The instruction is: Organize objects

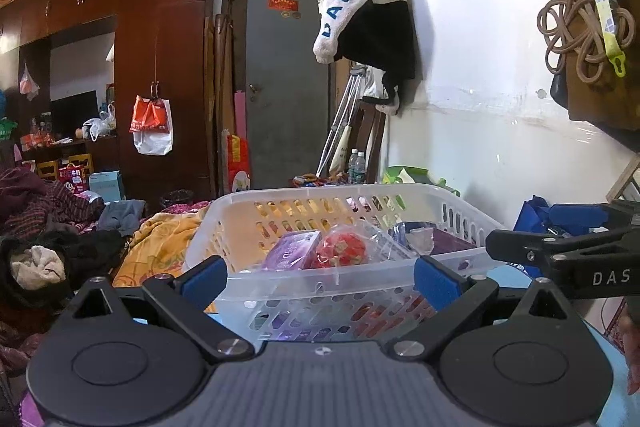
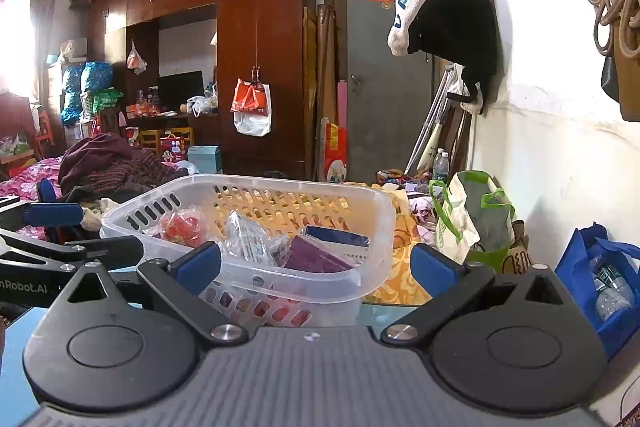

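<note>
**Both claws wide apart before the basket**

The basket (image 1: 340, 227) stands on the pale blue worktop (image 2: 384, 307), straight ahead of both claws. Its near rim lies just beyond the fingertips in each wrist view. In the right view the basket's right corner hangs near the worktop's far edge, with orange bedding (image 2: 400, 267) beyond it. The worktop strip right of the basket there is bare up to the right claw's finger.

Inside the basket lie a lilac box (image 1: 292, 251), a red item in clear wrap (image 1: 344, 249), a dark purple pack (image 2: 316, 257), a clear packet (image 2: 248, 239) and a blue-edged box (image 2: 340, 237). The basket's front wall covers their lower parts, and the wrap blurs the red item so its kind cannot be told. The print on the boxes is too small to read.

The left claw (image 1: 320, 281) points level at the basket's near wall, pads (image 1: 204, 281) spread wide, gripping nothing. The right claw (image 2: 316, 267) also points level, offset toward the basket's right half, fingers spread wide and empty. Each claw shows in the other's view, cut off at the frame edge: the right one enters the left view from the right, close beside the basket's corner; the left one enters the right view from the left, by the basket's left end.

A white wall (image 2: 560, 147) runs close along the right, with bags (image 2: 480, 223) at its foot.
</note>
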### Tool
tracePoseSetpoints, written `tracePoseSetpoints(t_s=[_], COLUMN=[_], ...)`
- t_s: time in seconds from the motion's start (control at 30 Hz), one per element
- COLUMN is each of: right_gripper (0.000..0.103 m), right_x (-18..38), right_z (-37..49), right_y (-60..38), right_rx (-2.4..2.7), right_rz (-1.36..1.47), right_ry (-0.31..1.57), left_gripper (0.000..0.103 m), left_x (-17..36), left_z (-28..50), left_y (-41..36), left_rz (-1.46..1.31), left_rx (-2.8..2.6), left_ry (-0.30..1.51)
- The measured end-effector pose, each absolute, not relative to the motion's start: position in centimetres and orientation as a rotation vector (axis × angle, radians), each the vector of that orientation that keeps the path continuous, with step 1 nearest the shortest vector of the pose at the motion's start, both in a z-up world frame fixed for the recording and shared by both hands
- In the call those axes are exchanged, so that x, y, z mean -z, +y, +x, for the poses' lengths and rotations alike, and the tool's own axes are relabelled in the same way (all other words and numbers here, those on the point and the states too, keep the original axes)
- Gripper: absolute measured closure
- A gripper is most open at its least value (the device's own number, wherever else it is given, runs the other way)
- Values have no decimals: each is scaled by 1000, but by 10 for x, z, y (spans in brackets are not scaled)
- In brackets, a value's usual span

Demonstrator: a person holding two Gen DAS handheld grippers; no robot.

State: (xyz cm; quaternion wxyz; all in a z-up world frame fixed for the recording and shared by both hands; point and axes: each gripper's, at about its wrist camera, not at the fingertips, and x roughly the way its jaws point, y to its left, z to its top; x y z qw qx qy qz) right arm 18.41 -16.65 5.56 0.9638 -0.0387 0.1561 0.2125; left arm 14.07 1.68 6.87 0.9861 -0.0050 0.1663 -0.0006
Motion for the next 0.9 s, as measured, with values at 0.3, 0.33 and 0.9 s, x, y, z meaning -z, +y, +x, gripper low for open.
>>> tracePoseSetpoints(t_s=[0.3,0.33,0.9], right_gripper=[0,0,0], right_x=[-55,-54,-54], right_z=[183,183,179], right_y=[-166,-166,-165], right_rx=[-428,-427,-420], right_rz=[-83,-80,-83], right_ry=[316,317,314], left_gripper=[2,2,2], left_x=[-69,-69,-68], left_z=[137,137,138], left_y=[17,17,24], left_rz=[-16,-15,-51], left_rx=[7,5,-14], left_ry=[329,330,340])
